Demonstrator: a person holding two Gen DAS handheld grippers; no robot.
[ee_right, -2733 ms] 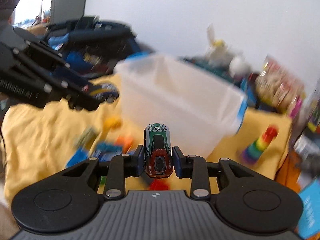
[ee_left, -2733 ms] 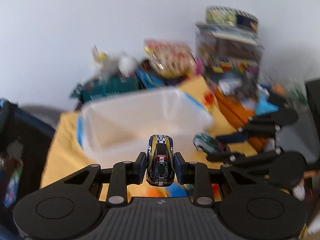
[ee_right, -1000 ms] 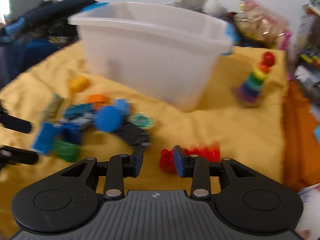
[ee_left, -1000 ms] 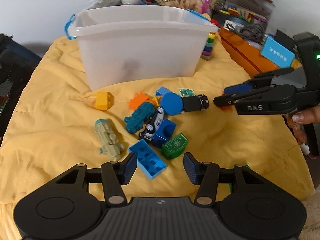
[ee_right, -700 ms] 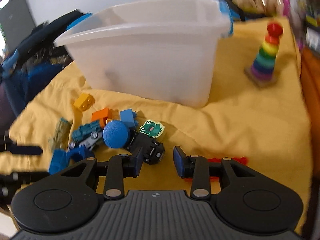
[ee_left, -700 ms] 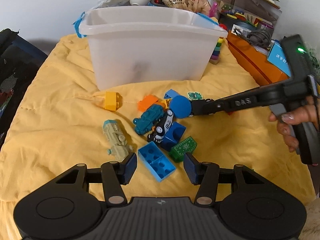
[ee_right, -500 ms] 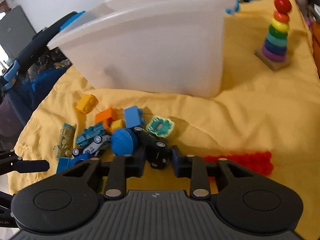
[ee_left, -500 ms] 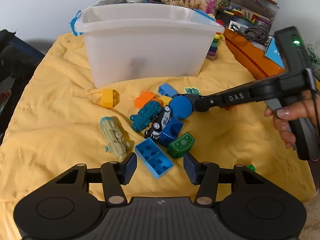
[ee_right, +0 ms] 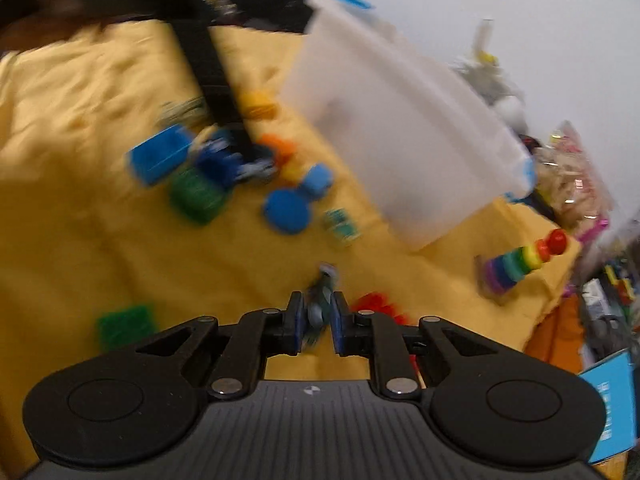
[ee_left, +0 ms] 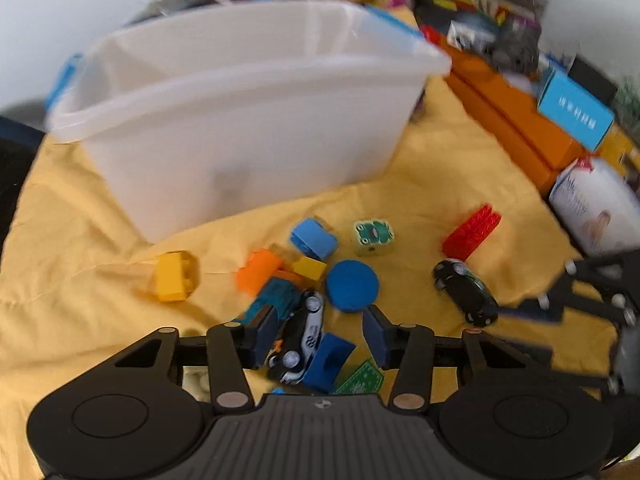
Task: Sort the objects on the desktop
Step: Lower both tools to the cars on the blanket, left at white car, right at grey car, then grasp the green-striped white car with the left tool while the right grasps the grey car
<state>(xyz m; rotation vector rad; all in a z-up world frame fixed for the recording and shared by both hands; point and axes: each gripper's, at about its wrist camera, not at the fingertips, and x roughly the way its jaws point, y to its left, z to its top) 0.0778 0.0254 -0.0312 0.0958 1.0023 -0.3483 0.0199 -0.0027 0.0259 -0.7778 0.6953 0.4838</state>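
Note:
My left gripper (ee_left: 320, 330) is open and low over the toy pile, its jaws on either side of a black and white toy car (ee_left: 300, 336) and a dark blue block (ee_left: 326, 364). My right gripper (ee_right: 317, 322) is shut on a black toy car (ee_right: 320, 308), which also shows in the left wrist view (ee_left: 464, 290), lifted beside a red brick (ee_left: 472, 228). The white plastic bin (ee_left: 248, 120) stands behind the pile on the yellow cloth (ee_left: 100, 280). A blue disc (ee_left: 351, 286), an orange block (ee_left: 258, 270), a yellow brick (ee_left: 174, 276) and a frog tile (ee_left: 373, 234) lie nearby.
A rainbow ring stacker (ee_right: 520, 264) stands right of the bin. Orange boxes (ee_left: 512, 120), a blue box (ee_left: 572, 108) and a white pack (ee_left: 600, 208) line the right edge. A green plate (ee_right: 124, 324) and a blue brick (ee_right: 160, 156) lie on the cloth.
My right gripper closed on the black toy car and pulled it right, away from the pile. My left gripper moved forward and down until the black and white car sits between its jaws.

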